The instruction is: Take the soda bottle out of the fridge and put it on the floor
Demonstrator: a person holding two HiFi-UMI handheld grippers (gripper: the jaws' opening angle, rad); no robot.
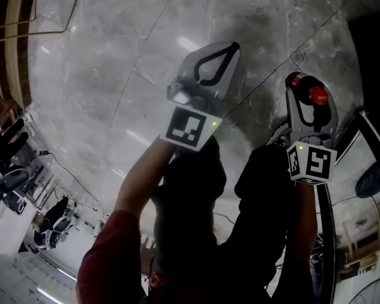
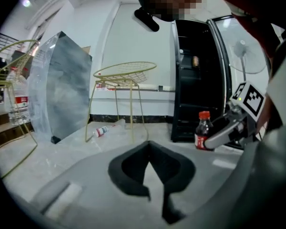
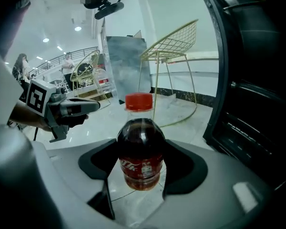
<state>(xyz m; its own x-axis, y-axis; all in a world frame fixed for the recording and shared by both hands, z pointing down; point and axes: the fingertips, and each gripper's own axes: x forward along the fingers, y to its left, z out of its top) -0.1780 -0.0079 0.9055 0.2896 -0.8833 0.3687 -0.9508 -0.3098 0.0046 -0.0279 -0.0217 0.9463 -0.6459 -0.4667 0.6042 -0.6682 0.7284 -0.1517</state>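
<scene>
The right gripper point(image 3: 141, 170) is clenched on the soda bottle point(image 3: 141, 149): its black pads point(image 3: 185, 165) press the dark, red-labelled body from both sides, and the red cap point(image 3: 138, 101) stands upright above them. The bottle is outside the fridge, over the grey marble floor point(image 1: 114, 75); whether its base touches the floor cannot be told. In the head view the cap point(image 1: 318, 95) shows just past the right gripper's point(image 1: 308, 106) marker cube. Beside it, well apart, the left gripper point(image 2: 150, 147) is closed on nothing, its jaw tips meeting and only floor showing through the gap behind them. Further off, the black fridge point(image 2: 195, 94) stands with its door point(image 2: 240, 56) swung open. To its left is a gold wire chair point(image 2: 126, 75), a clear plastic bottle point(image 2: 102, 130) lying on the floor beneath it, and a grey marble slab point(image 2: 62, 89) standing on edge
</scene>
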